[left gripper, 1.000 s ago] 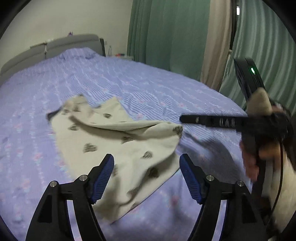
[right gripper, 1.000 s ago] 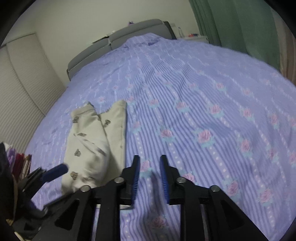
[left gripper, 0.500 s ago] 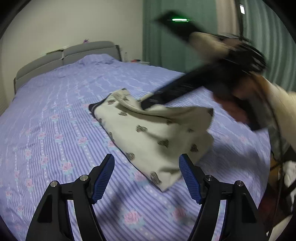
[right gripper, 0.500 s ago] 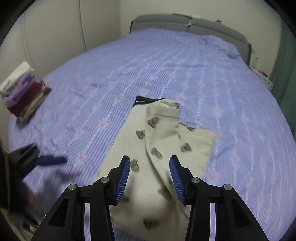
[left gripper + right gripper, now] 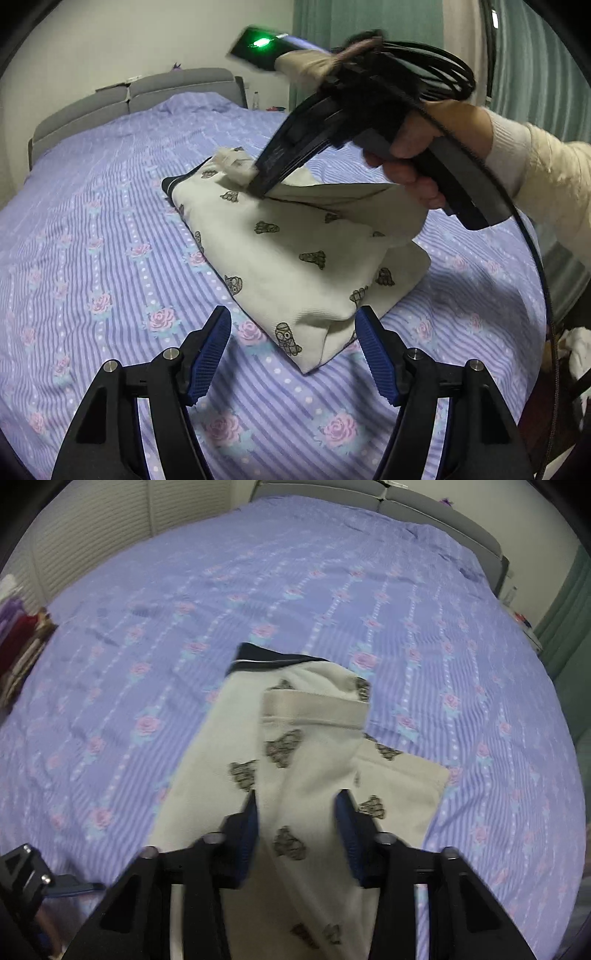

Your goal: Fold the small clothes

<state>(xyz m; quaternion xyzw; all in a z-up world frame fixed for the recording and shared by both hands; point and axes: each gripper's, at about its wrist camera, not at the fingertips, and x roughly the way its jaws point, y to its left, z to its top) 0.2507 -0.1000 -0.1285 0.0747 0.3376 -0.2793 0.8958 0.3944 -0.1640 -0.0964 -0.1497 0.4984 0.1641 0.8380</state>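
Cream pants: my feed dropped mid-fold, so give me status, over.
Right gripper jaws just closing, pinching the cream pants, one end lifted. Left gripper open, hovering at the near fold. Pants part-folded on the bedspread. Nothing in the way.

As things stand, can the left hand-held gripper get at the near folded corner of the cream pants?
Probably yes. The left hand-held gripper is open, the corner of the cream pants lies just ahead between its fingers, and nothing blocks it; the right hand-held gripper works the far end.
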